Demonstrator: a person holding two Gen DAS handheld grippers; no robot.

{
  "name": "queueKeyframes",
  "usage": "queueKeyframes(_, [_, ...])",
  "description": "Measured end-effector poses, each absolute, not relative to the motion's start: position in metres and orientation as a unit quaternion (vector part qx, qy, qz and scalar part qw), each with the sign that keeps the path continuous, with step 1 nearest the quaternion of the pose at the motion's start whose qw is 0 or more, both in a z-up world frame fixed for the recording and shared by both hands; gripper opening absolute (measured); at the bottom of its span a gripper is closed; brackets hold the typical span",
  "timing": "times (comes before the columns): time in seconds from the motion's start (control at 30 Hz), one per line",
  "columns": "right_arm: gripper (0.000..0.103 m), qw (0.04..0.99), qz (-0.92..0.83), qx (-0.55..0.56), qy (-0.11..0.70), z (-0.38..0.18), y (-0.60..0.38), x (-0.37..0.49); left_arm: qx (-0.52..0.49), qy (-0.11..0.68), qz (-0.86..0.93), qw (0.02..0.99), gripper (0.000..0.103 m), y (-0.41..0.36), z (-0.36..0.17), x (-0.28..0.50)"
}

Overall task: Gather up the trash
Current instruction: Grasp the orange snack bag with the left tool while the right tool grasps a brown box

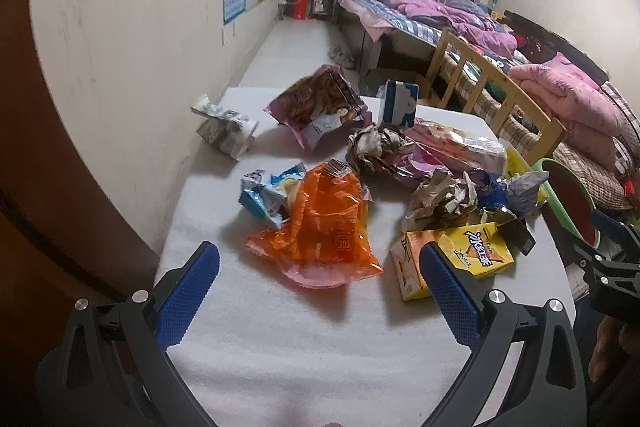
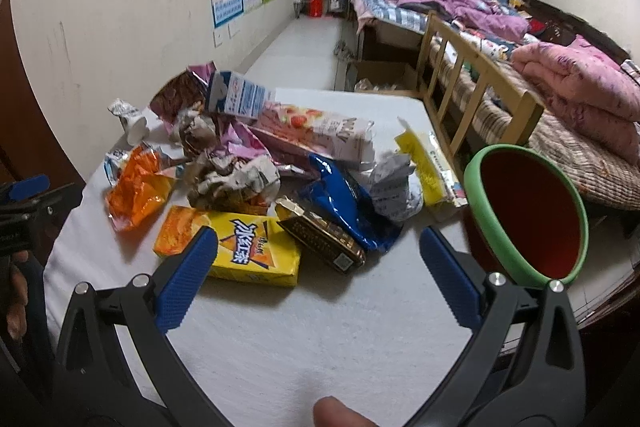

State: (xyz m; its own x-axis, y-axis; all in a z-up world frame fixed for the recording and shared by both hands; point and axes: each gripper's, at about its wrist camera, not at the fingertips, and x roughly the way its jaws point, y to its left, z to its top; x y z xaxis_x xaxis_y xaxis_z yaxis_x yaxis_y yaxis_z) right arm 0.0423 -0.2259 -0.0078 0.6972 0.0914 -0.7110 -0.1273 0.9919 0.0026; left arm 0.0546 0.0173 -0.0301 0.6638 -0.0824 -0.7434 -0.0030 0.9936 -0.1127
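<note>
1. The left gripper [image 1: 318,261] hung wide open and empty over the table's [image 1: 280,339] near edge, facing the orange wrapper [image 1: 320,227].
2. The right gripper [image 2: 318,247] was equally wide, holding nothing, over the yellow carton [image 2: 248,247].
3. Trash covered the table's middle; the green bin [image 2: 528,211] stood at its right edge.

Bare white bench [image 2: 280,339] is seen in front of both tongs, where passage is open. Farther in, the way is blocked by heaped wrappers: an orange bag [image 1: 320,239], a yellow carton [image 2: 248,251] and crumpled paper [image 2: 236,183]. The right edge is bounded by a green-rimmed bin [image 2: 528,219].
</note>
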Motion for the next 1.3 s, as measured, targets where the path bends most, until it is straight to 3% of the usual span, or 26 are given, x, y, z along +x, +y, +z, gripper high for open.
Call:
queueKeyframes(0.43, [0.099, 0.897, 0.082, -0.049, 0.431, -0.048, -0.236, 0.078, -0.072, 0.451, -0.027, 0.889, 0.095, 0.015, -0.057, 0.102])
queueKeyframes(0.6, [0.087, 0.892, 0.081, -0.063, 0.44, -0.059, -0.236, 0.082, -0.095, 0.469, -0.024, 0.878, 0.094, 0.02, -0.072, 0.112])
queueKeyframes(0.67, [0.081, 0.89, 0.087, -0.059, 0.444, -0.062, -0.237, 0.083, -0.088, 0.472, -0.024, 0.877, 0.086, 0.02, -0.075, 0.115])
queueKeyframes(0.8, [0.078, 0.886, 0.1, -0.061, 0.448, -0.066, -0.237, 0.088, -0.074, 0.477, -0.021, 0.875, 0.08, 0.015, -0.08, 0.123])
queueKeyframes(0.93, [0.071, 0.882, 0.112, -0.059, 0.454, -0.071, -0.236, 0.093, -0.064, 0.496, -0.007, 0.866, 0.064, 0.013, -0.091, 0.131])
queueKeyframes(1.2, [0.057, 0.879, 0.14, -0.03, 0.454, -0.072, -0.236, 0.095, -0.043, 0.491, -0.016, 0.87, 0.056, 0.006, -0.093, 0.13])
queueKeyframes(1.3, [0.047, 0.877, 0.151, -0.023, 0.456, -0.071, -0.236, 0.096, -0.039, 0.486, -0.017, 0.873, 0.054, 0.005, -0.092, 0.128])
